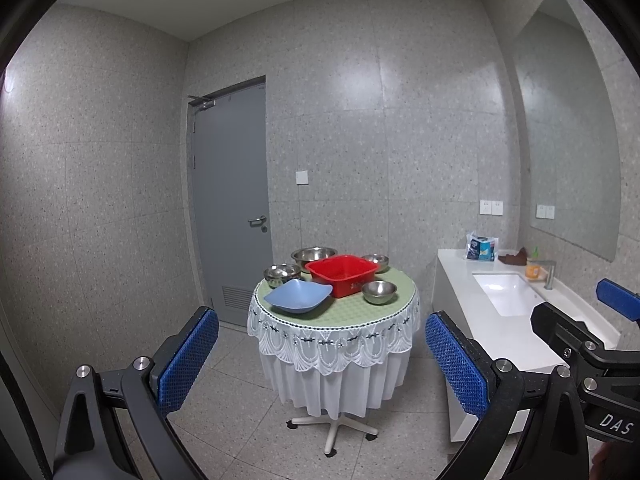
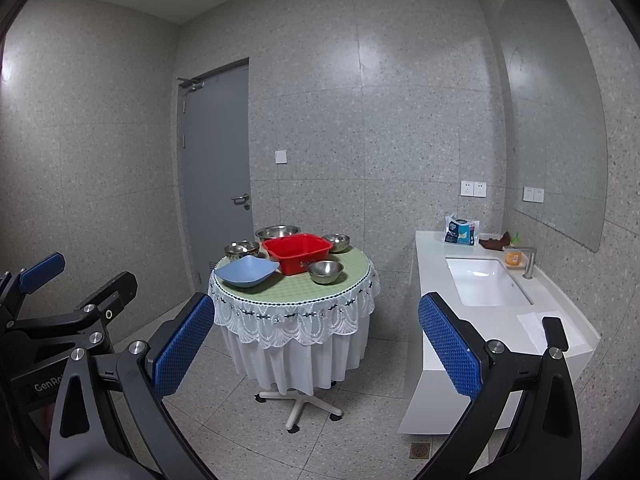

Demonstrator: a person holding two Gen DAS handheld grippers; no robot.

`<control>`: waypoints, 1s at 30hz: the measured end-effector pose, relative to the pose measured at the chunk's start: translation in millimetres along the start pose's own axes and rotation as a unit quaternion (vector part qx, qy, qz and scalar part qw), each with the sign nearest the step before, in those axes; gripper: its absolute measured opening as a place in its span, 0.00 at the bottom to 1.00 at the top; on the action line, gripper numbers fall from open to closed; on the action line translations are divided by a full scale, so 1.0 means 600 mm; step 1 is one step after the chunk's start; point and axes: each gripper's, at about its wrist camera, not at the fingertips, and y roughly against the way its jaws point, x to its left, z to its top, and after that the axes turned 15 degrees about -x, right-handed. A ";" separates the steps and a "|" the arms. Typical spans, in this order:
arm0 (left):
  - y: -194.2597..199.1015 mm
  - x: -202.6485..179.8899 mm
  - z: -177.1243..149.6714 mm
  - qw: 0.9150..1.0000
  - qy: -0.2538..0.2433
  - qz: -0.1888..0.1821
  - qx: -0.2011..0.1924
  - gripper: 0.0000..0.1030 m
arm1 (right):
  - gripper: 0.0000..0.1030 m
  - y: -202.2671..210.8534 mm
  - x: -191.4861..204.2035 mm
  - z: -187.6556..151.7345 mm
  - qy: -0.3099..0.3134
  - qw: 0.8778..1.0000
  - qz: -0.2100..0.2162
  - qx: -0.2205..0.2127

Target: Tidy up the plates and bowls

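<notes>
1. Green-topped round desk (image 1: 344, 312) stands well apart from both grippers; nothing looks sorted yet, by my judgement.
2. Red basin (image 1: 342, 274) sits mid-desk, empty.
3. Blue square plate (image 1: 298, 298) lies at its front left.
4. Four steel bowls (image 1: 379, 291) ring the basin, separate.
5. Left gripper (image 1: 320, 360) and right gripper (image 2: 316, 344): fingers wide, holding nothing.

A red basin (image 1: 342, 274), a pale blue plate (image 1: 298, 295) and silver steel bowls (image 1: 379, 291) sit on green cloth edged with white lace (image 1: 334, 344).
</notes>
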 end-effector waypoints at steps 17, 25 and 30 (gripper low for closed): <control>0.000 -0.001 0.001 1.000 0.000 0.002 -0.001 0.99 | 1.00 0.004 0.000 0.003 -0.001 1.000 0.001 0.000; -0.003 -0.007 0.001 1.000 -0.001 0.002 0.000 0.99 | 1.00 0.002 -0.001 0.002 -0.002 1.000 0.001 0.001; -0.002 -0.006 0.001 1.000 -0.002 0.003 0.000 0.99 | 1.00 0.001 -0.001 0.000 -0.003 1.000 0.001 0.001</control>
